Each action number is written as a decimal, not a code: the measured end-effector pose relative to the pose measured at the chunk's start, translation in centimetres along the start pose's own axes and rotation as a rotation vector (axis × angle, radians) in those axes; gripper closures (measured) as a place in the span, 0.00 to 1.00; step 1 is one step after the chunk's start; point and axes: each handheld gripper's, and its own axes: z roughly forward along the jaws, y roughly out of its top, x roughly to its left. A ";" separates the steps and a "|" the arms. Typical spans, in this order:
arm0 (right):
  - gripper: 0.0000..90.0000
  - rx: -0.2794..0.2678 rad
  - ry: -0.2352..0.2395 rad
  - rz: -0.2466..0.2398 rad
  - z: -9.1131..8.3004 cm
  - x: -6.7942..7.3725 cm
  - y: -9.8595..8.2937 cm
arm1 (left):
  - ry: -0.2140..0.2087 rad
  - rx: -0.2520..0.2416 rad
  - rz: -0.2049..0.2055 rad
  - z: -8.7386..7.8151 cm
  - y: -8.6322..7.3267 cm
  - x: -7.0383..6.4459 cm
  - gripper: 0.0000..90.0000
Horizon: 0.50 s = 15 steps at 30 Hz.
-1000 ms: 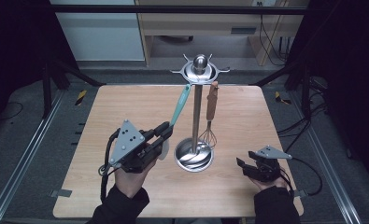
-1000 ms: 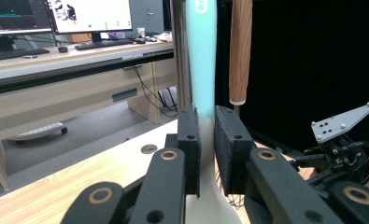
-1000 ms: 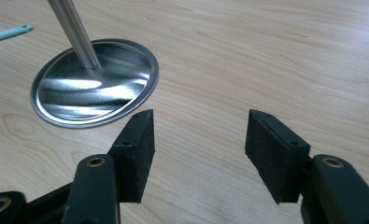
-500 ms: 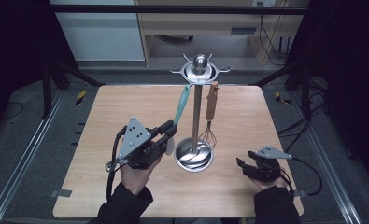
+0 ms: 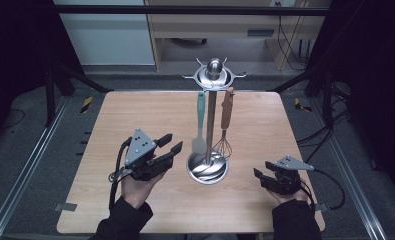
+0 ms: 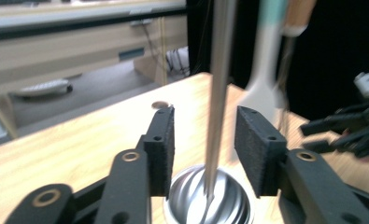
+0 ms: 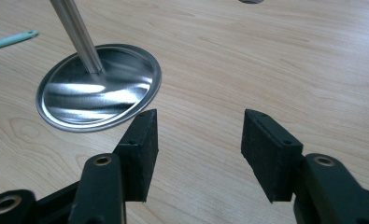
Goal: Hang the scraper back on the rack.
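The teal-handled spatula with a pale grey blade (image 5: pixel 200 125) hangs upright from the top ring of the polished steel utensil stand (image 5: pixel 208 167), blade down, just left of the stand's pole and slightly blurred. In the left gripper view the spatula (image 6: pixel 266 70) appears beyond the pole. Beside it, on the pole's right, hangs a wire whisk with a brown wooden handle (image 5: pixel 226 122). The stand has a round mirror-finish dished base, a slim pole and a ball-topped crown with hooks; it sits near the middle of the light wood-grain table (image 5: pixel 135 110). The left gripper (image 5: pixel 170 145) is just left of the base, clear of the spatula, its jaws apart and empty. The right gripper (image 5: pixel 259 176) rests low on the table to the right of the base, jaws likewise spread with nothing between them.
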 end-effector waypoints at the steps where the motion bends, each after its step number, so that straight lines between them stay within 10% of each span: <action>1: 0.54 -0.004 0.001 -0.001 0.0 0.0 0.0 | 0.001 0.013 -0.009 -0.1 -0.5 0.4 0.61; 15: 0.69 0.002 0.019 0.004 -0.4 0.3 0.7 | 0.119 0.212 -0.102 -1.6 -8.0 6.2 0.47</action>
